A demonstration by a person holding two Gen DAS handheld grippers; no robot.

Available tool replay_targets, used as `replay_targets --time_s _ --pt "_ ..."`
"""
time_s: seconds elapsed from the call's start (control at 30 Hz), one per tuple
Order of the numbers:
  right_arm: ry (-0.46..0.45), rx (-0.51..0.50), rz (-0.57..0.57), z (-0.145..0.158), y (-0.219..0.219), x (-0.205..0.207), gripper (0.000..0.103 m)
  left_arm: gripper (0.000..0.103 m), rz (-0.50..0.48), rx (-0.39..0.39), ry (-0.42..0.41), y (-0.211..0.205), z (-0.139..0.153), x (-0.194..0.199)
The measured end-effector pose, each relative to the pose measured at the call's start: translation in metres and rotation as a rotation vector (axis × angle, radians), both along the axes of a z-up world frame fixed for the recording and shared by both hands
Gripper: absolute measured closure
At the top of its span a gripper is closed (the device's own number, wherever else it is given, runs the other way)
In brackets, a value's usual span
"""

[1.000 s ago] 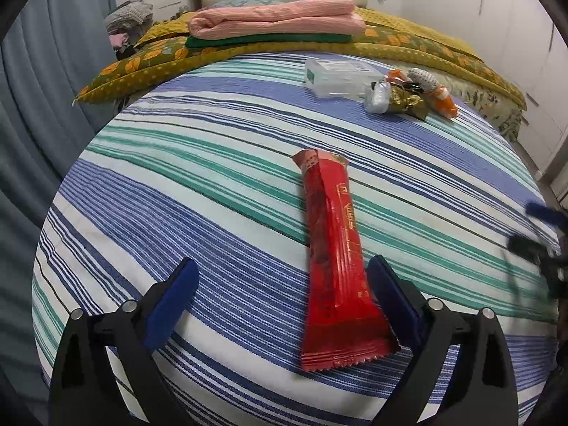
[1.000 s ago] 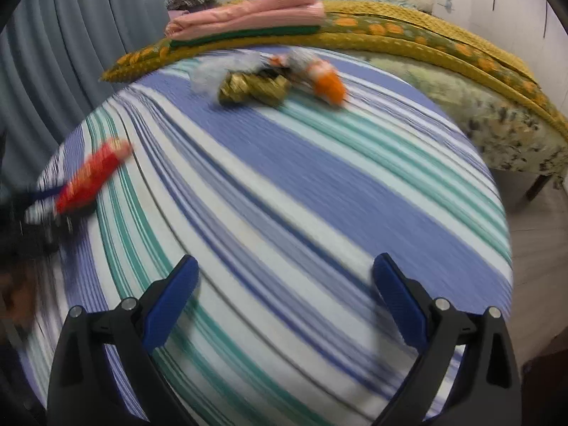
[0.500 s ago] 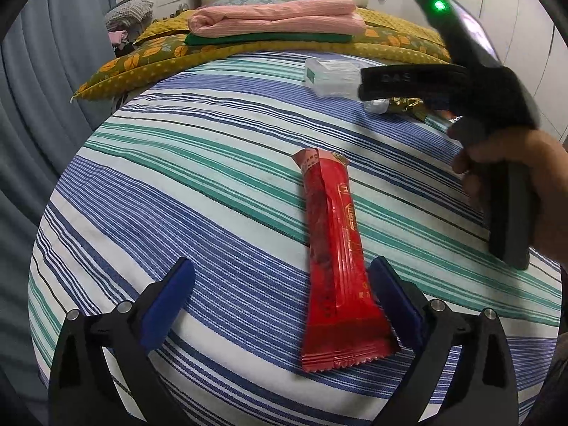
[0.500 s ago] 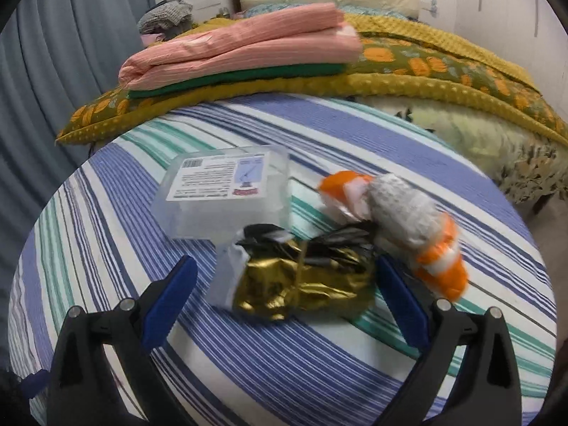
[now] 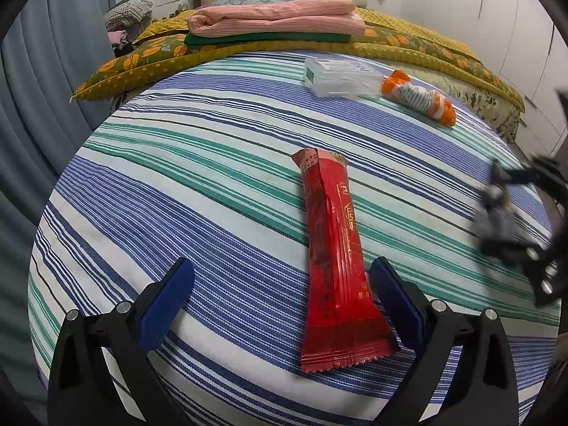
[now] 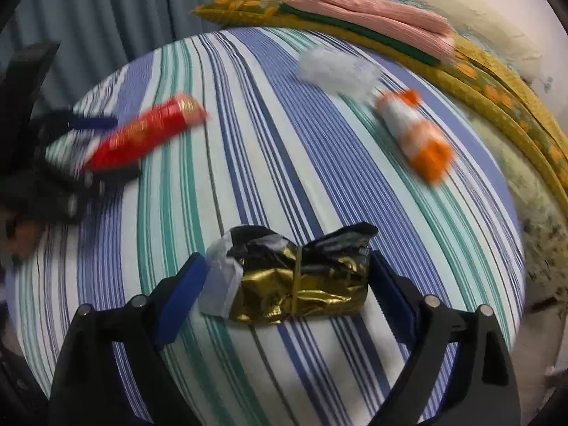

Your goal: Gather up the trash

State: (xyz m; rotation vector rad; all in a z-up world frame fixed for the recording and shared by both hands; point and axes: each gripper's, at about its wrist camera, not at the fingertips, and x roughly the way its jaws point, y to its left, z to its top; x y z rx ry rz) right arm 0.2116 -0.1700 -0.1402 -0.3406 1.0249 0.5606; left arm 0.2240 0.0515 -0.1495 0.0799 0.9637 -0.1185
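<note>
Left gripper (image 5: 282, 298): jaws spread wide, nothing pinched. It hangs over the striped bedspread (image 5: 184, 191) with the lower end of the red snack wrapper (image 5: 335, 266) lying flat between the blue pads (image 5: 165, 305), nearer the right pad, which sits just beside the wrapper's edge. No contact can be confirmed. The wrapper is long, its crimped end toward the camera. Gold line printing runs along its right side, and small characters sit near the lower right; none is legible.

Right gripper (image 6: 287, 291): jaws closing, with the crumpled gold-and-black foil wrapper (image 6: 298, 284) between the pads. A thin band runs around the wrapper's middle, and a pale translucent piece sticks out at its left end. Both pads stand at the wrapper's ends and appear to press on it, and the bundle looks lifted off the cloth. No writing is visible on the foil.

Remaining trash on the bedspread, far side:
- clear plastic box (image 5: 340, 76) with a white printed label on top and a green mark at one corner; text too small to read.
- orange-and-white wrapper (image 5: 419, 97), just beside the box, to its right.

The right wrist view is motion-blurred; there the box, the orange wrapper and the red wrapper are smeared.

Behind: folded pink blanket (image 5: 277, 17) on a green one, on a yellow leaf-print quilt (image 5: 149, 56).
</note>
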Motion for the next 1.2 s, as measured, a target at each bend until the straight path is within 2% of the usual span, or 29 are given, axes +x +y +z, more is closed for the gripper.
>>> replay_targets --time_s 0.1,0.17,0.27,0.33,0.43,0.47,0.53,0.63,0.7,0.8,0.9,0.93,0.97,1.07,1.2 --pt "-0.002 0.049 -0.123 0.007 -0.025 -0.016 0.012 0.006 0.000 0.000 0.000 0.000 0.000 0.000" --pt "0.002 0.125 -0.230 0.014 -0.036 -0.027 0.007 0.006 0.000 0.000 0.000 0.000 0.000 0.000" --pt "0.024 0.246 -0.352 0.018 -0.045 -0.040 0.006 0.006 0.000 0.000 0.000 0.000 0.000 0.000" --pt "0.023 0.234 -0.470 0.020 -0.047 -0.051 0.006 0.006 0.000 0.000 0.000 0.000 0.000 0.000" --pt "0.087 0.363 -0.471 0.022 -0.044 -0.060 0.006 0.006 0.000 0.000 0.000 0.000 0.000 0.000" --pt "0.106 0.374 -0.458 0.022 -0.038 -0.058 0.006 0.006 0.000 0.000 0.000 0.000 0.000 0.000" --pt "0.111 0.354 -0.454 0.022 -0.030 -0.046 0.006 0.006 0.000 0.000 0.000 0.000 0.000 0.000" --pt "0.133 0.316 -0.532 0.014 -0.028 -0.012 0.006 0.006 0.000 0.000 0.000 0.000 0.000 0.000" --pt "0.114 0.305 -0.568 0.012 -0.025 0.007 0.006 0.006 0.000 0.000 0.000 0.000 0.000 0.000" --pt "0.083 0.260 -0.518 0.009 -0.002 0.027 0.006 0.006 0.000 0.000 0.001 0.000 0.000 0.000" --pt "0.051 0.184 -0.441 0.006 0.017 0.024 0.018 0.006 0.000 0.000 0.001 0.000 0.000 0.000" --pt "0.050 0.156 -0.423 0.005 0.019 0.020 0.029 0.006 0.000 0.000 0.001 0.000 0.000 0.000" --pt "0.044 0.130 -0.414 0.004 0.019 0.016 0.036 0.006 0.000 -0.001 0.001 0.000 0.000 0.000" --pt "0.038 0.100 -0.400 0.004 0.010 0.010 0.037 0.006 -0.001 -0.002 0.001 0.000 0.000 0.000" --pt "0.046 0.077 -0.379 0.006 0.010 0.011 0.031 0.006 -0.040 -0.021 0.022 0.003 0.003 0.003"
